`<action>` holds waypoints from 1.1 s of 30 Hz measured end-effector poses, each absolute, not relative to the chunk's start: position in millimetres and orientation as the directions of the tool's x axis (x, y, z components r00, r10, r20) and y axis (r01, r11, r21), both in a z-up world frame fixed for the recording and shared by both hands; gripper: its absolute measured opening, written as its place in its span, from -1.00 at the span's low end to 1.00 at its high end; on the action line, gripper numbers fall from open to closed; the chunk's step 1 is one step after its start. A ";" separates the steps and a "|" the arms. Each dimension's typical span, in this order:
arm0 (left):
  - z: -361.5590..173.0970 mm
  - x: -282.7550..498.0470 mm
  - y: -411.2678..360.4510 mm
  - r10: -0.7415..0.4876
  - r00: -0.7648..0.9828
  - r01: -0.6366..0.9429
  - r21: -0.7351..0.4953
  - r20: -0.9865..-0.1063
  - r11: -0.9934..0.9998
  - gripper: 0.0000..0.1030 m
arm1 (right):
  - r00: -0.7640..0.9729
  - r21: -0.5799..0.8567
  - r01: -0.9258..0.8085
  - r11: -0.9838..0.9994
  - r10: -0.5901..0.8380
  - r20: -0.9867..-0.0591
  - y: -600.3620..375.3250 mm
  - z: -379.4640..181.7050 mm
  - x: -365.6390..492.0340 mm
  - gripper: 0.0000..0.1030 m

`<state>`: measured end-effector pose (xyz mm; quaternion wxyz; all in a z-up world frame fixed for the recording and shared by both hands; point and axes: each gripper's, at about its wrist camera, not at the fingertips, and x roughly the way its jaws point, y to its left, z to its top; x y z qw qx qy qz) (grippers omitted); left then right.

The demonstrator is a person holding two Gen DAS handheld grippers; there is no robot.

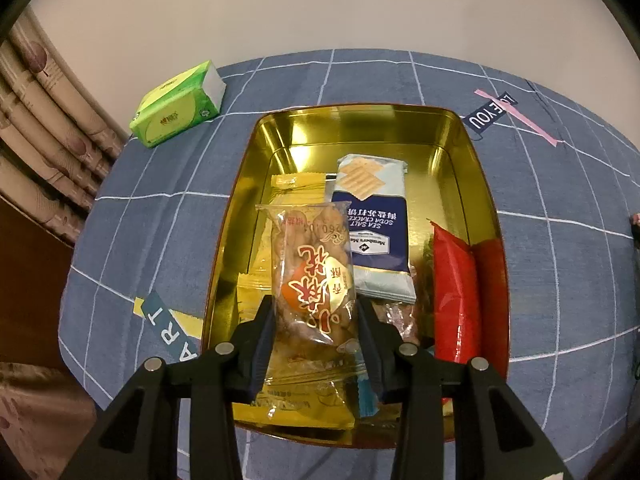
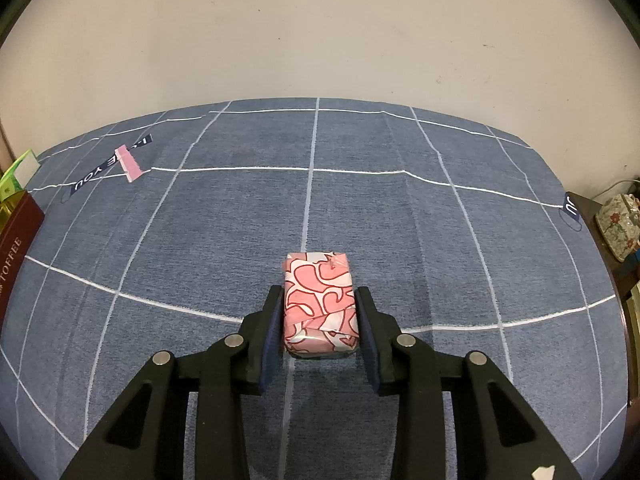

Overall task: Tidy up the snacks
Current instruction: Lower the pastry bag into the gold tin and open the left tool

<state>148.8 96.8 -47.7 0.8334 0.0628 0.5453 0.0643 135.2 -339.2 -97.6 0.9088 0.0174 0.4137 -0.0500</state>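
To the far left of your left gripper (image 1: 316,312), beyond the tin's corner, a green tissue pack (image 1: 178,110) lies on the blue checked cloth (image 1: 160,240) that covers the counter. Your left jaws are clenched on a clear packet of fried dough twists (image 1: 310,280), one pad on each long side, and they hold it above the open gold tin (image 1: 360,128). Under the packet and just left of the jaws lie yellow snack packets (image 1: 296,184) on the tin's floor. Just right of the held packet, ahead of the right-hand pad, a blue and white soda cracker pack (image 1: 376,216) rests flat in the tin. Further right, against the tin's right wall, sits a red packet (image 1: 456,292). Beyond the tin's far right corner a dark "LOVE YOU" label (image 1: 490,114) is stitched on the cloth. At your right gripper (image 2: 319,312), far to the left of the jaws, the dark red side of the tin (image 2: 20,232) shows at the picture's edge. Between the right jaws stands a pink patterned packet (image 2: 318,304), resting on the cloth (image 2: 400,220). The pads stand close beside its sides, but I cannot tell whether they press on it. Far right, off the counter's edge, sits a floral box (image 2: 618,226).
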 end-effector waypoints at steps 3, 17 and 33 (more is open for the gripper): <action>-49.4 149.1 96.6 0.185 0.398 -0.036 0.186 -0.899 0.982 -0.22 | 0.652 -0.007 0.110 0.994 -0.077 -0.755 -341.7 -97.7 135.5 -0.31; -42.2 143.9 89.7 0.186 0.407 -0.042 0.185 -0.894 0.982 -0.21 | 0.651 -0.009 0.107 0.994 -0.077 -0.755 -342.8 -98.4 136.5 -0.30; -11.2 124.8 75.6 0.185 0.495 -0.025 0.199 -0.849 0.980 -0.03 | 0.652 -0.007 0.107 0.994 -0.075 -0.755 -341.6 -98.0 136.4 -0.30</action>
